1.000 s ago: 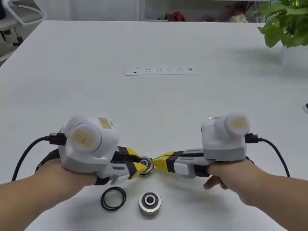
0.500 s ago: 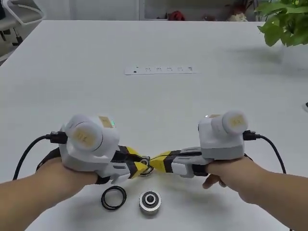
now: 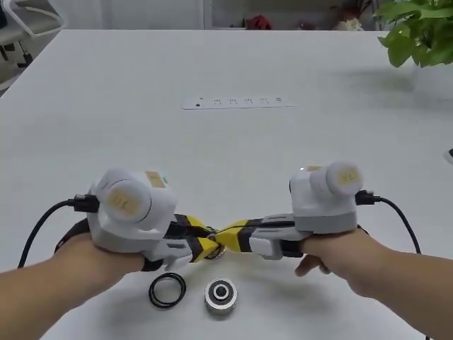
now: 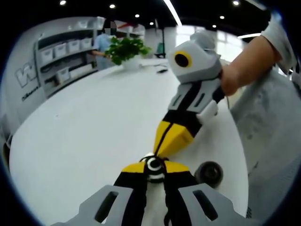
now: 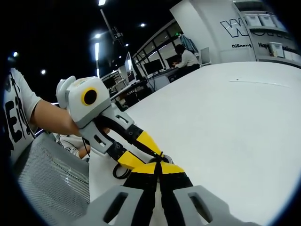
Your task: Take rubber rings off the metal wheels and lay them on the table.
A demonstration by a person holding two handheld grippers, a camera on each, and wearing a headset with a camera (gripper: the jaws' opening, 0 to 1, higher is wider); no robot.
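Left gripper clamps silver wheel, which has a dark hub. Right gripper jaws closed at its rim. Loose black ring lies at 9 o'clock of bare wheel.

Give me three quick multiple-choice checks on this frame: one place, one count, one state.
1. In the head view, where does the loose black ring lie relative to the bare wheel on the table?
A) left of it
B) right of it
C) stacked on it
2. How many metal wheels are in sight?
A) one
B) two
C) four
3. The left tongs are:
A) open above the table
B) shut on a wheel
C) shut on the loose ring

1 A: the ring lies apart, to the wheel's left.
2 B: the bare wheel plus the held wheel.
3 B: the left gripper view shows both jaws clamped on it.
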